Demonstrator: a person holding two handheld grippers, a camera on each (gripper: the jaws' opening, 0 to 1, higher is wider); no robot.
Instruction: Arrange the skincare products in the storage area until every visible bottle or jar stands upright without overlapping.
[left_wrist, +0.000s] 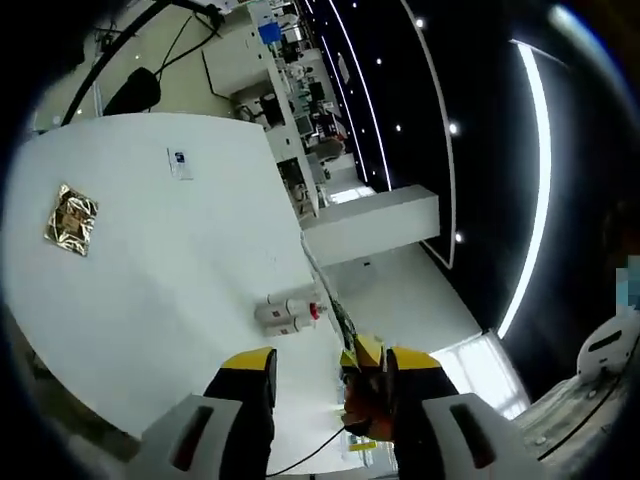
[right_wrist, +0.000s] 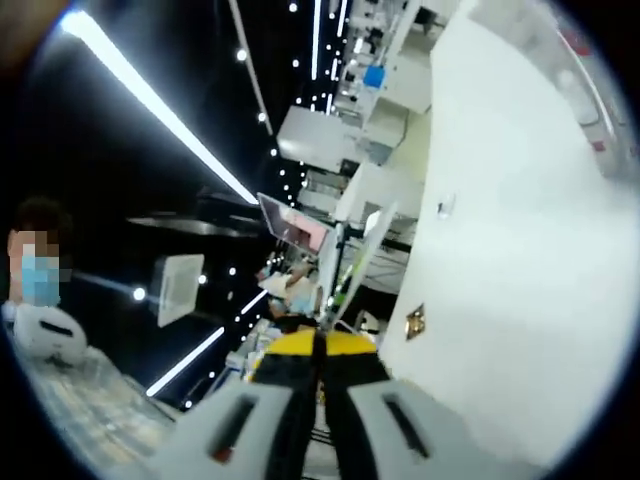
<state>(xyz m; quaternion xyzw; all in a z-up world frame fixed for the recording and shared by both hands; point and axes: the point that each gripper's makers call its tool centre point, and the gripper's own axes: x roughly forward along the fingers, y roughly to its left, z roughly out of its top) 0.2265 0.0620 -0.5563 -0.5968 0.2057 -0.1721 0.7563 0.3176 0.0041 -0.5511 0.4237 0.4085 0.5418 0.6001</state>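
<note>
Holding my left fingers (left_wrist: 325, 375) wide apart, yellow-tipped and with nothing between them, I have them raised above the broad white desk (left_wrist: 190, 260) and aimed down along its far edge, which I read as a lining-up pose before any grasp. Just beyond the tips, a little left of the gap's middle line, lie the small white skincare bottles with a red cap end (left_wrist: 292, 313); they look to be on their sides, close together and perhaps touching, near the desk edge, though they are too small for me to count for certain. They are apart from my fingers, not between them, so standing them up is not yet started as far as I can judge. Something orange-brown (left_wrist: 365, 405) sits against the inner side of the right-hand finger in this view; I cannot tell what it is.

Farther out on the same desk, well apart from the bottles, rest a crinkled gold foil sachet (left_wrist: 71, 220) and a small white card with a blue mark (left_wrist: 180, 162), both flat.

My right fingers (right_wrist: 320, 365) are pressed together with no gap and nothing visibly between them, pointed off past the desk edge toward the dim room with ceiling light strips; the foil sachet (right_wrist: 415, 322) shows on the white surface beside them
</note>
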